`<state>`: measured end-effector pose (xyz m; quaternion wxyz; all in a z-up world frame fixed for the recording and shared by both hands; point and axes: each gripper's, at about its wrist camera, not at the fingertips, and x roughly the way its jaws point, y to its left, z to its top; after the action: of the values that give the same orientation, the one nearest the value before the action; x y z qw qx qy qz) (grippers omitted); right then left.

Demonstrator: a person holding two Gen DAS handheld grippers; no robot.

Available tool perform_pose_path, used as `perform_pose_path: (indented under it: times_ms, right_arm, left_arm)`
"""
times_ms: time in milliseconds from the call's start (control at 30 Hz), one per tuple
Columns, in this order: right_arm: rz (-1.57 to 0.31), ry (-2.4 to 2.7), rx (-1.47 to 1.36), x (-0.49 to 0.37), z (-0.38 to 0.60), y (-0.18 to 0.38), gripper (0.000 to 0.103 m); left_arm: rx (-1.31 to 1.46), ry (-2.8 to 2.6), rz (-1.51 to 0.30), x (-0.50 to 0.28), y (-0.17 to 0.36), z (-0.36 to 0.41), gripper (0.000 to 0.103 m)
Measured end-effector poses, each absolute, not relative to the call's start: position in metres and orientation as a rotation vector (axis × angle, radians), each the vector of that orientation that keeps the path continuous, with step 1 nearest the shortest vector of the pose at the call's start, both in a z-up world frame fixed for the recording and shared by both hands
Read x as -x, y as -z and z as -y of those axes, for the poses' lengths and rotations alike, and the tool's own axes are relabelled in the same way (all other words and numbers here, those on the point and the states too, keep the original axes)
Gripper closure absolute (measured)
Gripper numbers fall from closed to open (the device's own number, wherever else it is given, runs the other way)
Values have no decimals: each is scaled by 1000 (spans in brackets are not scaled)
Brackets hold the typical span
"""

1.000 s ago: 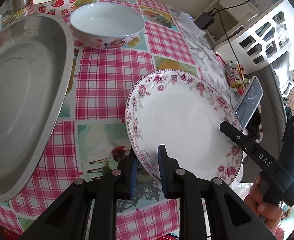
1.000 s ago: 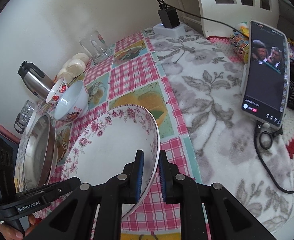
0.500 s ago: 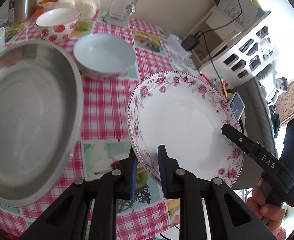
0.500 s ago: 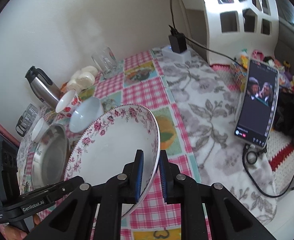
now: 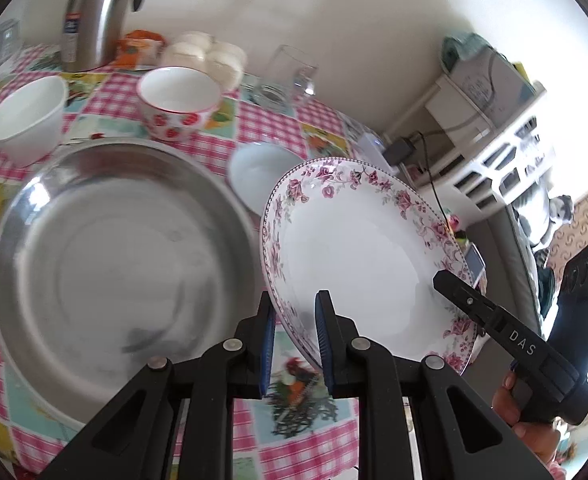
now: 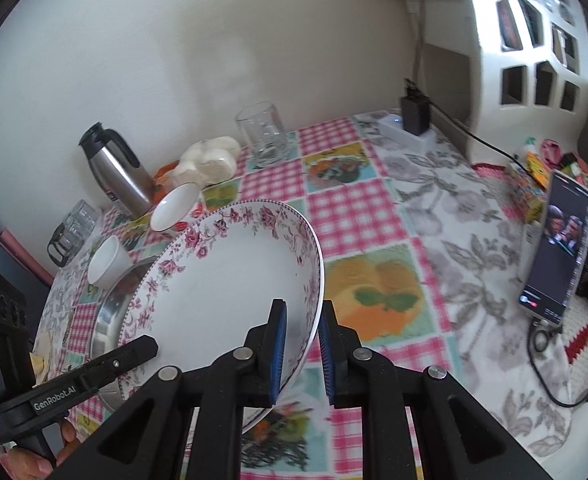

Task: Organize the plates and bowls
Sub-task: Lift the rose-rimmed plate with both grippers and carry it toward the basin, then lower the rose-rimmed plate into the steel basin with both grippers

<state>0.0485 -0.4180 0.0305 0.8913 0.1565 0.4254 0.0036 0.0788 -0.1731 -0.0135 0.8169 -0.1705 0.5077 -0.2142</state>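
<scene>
Checked pink oilcloth covers the table (image 5: 106,100) in the left wrist view, with a steel kettle (image 5: 94,12) and a drinking glass (image 5: 294,76) along its far edge by the wall. Nearer, a big steel basin (image 5: 106,272) fills the left side, with a plain white bowl (image 5: 28,116) and a strawberry bowl (image 5: 178,100) behind it and a pale bowl (image 5: 262,172) partly hidden by the floral plate (image 5: 365,256). The left gripper (image 5: 294,340) has its jaws closed over the plate's near rim, and the plate is tilted and off the cloth, beside the basin. The right gripper (image 5: 453,284) reaches in from the right onto the opposite rim.

From the right wrist, the same table runs to a grey flowered cloth at its right edge, where a phone (image 6: 557,248) stands propped. The right gripper (image 6: 301,340) is clamped on the floral plate (image 6: 230,276), which hangs over the basin (image 6: 110,312); the picture is somewhat smeared, so exact clearance is uncertain.

The step looks like carrying the plate with both tools toward the basin. Next would be to level it, lower it inside, then release both grips together.
</scene>
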Motion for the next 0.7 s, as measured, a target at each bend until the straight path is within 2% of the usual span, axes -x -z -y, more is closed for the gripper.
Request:
perform_pose_path:
  times_ms: [433,700]
  right_arm:
    - [-865,-106,-306,-86,328,-39,84]
    - [-870,-145,-313,-100,272,-21,84]
  left_arm:
    - [513,327,-1085,-102,16,78,83]
    - [575,215,-1098,-111,26,28,83]
